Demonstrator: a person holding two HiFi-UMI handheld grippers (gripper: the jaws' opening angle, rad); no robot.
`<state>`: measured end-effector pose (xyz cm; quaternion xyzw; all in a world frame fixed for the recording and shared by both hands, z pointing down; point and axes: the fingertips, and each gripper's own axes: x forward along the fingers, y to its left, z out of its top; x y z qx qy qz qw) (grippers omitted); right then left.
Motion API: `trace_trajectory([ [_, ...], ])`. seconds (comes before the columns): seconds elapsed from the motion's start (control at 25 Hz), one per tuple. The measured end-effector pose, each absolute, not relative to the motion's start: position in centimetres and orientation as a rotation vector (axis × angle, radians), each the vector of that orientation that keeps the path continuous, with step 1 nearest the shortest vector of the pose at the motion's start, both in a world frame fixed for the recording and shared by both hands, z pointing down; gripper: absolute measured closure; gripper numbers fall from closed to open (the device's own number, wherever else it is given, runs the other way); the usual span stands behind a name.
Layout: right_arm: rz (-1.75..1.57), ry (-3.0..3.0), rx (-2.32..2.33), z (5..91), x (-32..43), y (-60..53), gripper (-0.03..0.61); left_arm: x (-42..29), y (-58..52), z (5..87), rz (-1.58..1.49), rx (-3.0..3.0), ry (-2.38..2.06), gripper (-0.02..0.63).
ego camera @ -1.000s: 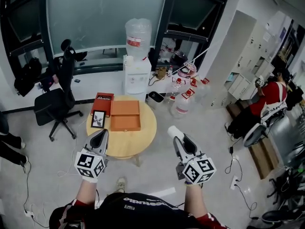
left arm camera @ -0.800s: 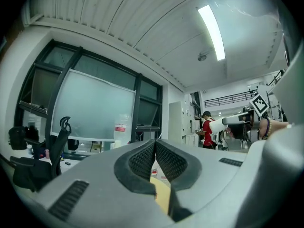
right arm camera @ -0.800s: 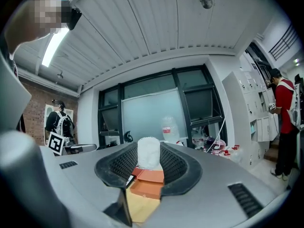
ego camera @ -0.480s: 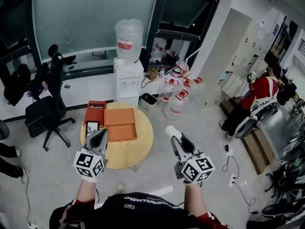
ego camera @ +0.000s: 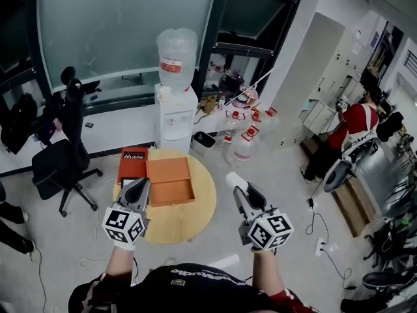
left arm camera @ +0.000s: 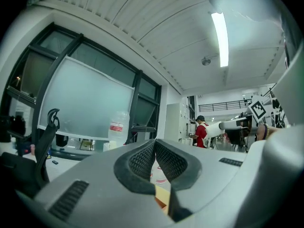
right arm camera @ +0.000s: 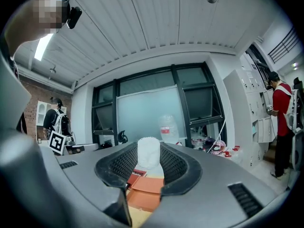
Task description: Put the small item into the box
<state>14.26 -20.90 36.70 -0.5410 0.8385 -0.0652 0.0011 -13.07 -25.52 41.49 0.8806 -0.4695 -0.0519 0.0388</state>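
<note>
The right hand-held gripper [ego camera: 238, 188] is clamped on the small item [right arm camera: 148, 153]. In the head view the box [ego camera: 172, 192] lies at its nine o'clock on the desk [ego camera: 195, 217]. The left hand-held gripper [ego camera: 139, 189], jaws together and empty, is nearer.

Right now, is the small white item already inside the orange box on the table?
No, the white item sits clamped between the right gripper's jaws, while the orange box lies open on the table.
</note>
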Motion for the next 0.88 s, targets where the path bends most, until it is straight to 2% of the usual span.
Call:
trace_trajectory([
  [0.88,-0.160,2.702,-1.659,36.9,6.3,-26.4,0.411,-18.7,-30.9,43.5,-0.219,2.695,-1.417,0.595],
])
